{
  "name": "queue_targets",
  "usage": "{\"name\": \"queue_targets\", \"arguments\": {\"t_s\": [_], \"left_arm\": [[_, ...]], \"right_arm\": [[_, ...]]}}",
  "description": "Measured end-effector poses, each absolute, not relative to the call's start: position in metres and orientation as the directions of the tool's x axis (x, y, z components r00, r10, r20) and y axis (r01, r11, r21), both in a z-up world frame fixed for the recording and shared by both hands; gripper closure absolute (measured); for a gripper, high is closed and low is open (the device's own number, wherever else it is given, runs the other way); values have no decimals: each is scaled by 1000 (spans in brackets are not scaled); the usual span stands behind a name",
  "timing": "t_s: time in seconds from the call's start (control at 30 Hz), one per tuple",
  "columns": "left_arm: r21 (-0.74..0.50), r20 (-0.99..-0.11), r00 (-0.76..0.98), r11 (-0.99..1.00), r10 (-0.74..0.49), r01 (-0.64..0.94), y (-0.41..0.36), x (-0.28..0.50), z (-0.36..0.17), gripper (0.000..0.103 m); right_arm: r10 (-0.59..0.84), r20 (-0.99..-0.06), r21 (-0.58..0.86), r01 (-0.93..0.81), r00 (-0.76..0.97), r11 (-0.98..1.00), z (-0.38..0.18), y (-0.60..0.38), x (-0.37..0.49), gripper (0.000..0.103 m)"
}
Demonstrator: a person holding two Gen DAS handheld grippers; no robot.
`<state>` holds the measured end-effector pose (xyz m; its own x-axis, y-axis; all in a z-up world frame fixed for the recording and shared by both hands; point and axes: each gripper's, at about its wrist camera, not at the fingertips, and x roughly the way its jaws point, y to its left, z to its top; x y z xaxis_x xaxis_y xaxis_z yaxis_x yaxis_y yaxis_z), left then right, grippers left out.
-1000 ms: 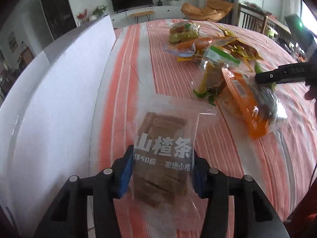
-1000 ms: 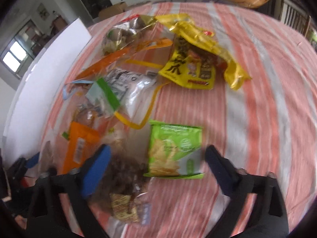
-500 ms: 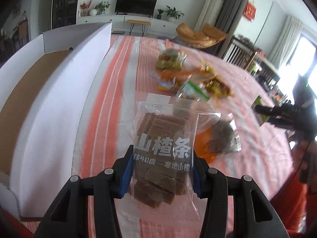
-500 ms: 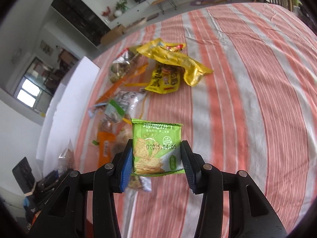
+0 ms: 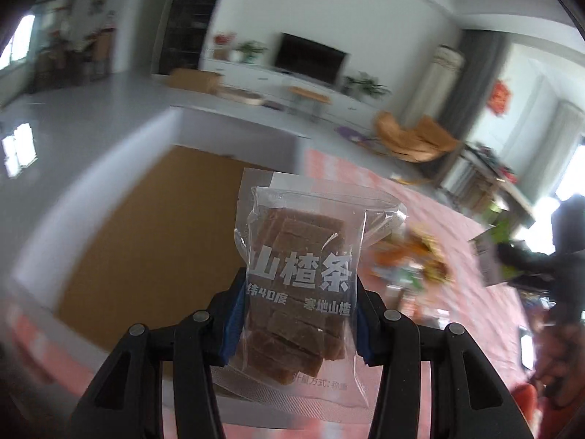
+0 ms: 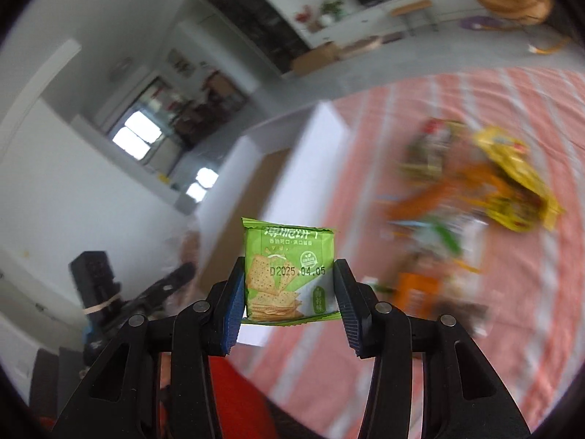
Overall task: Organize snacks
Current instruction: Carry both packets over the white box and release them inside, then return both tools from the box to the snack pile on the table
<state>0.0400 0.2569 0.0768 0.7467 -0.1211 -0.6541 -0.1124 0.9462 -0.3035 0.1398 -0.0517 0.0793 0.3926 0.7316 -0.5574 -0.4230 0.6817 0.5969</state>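
Left hand-held gripper (image 5: 298,314) clamped on a clear bag of brown hawthorn strips (image 5: 299,278) above the open white box (image 5: 120,226), right hand-held gripper (image 6: 289,292) gripping a green cracker packet (image 6: 289,274) over the striped desk (image 6: 384,329), snack pile (image 6: 471,201) beyond

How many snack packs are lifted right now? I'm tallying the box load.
2: the clear hawthorn strip bag in the left hand-held gripper, the green cracker pack in the right hand-held gripper.
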Motion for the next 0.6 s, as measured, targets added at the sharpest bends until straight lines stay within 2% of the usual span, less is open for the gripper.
{"name": "queue_targets", "arguments": {"t_s": [0.13,0.2,0.23,0.27,0.3,0.4,0.5,0.6], "left_arm": [[-191,-726,687,947,40,-258,306,44,63,53],[-145,-752,651,940,97,-308,318,47,53,44],[-133,-760,640,937,113,-323,323,47,48,29],[-131,-759,638,931,127,-340,327,46,44,16],[-134,-751,646,927,136,-351,326,42,41,12],[-177,-713,688,915,135,-363,323,30,39,6],[-234,-688,722,920,71,-314,310,26,39,6],[-275,-657,753,939,-26,-207,271,20,46,6]], "right_arm": [[799,-524,606,-531,294,592,99,43,145,54],[821,-513,617,-559,250,555,97,84,149,49],[826,-513,625,-557,235,546,94,97,153,37],[829,-515,635,-552,218,540,89,107,157,13],[831,-517,646,-541,208,538,84,113,161,7],[826,-507,644,-529,246,553,70,100,161,8],[748,-568,528,-544,344,652,49,65,149,8],[539,-674,249,-531,506,810,9,17,128,8]]}}
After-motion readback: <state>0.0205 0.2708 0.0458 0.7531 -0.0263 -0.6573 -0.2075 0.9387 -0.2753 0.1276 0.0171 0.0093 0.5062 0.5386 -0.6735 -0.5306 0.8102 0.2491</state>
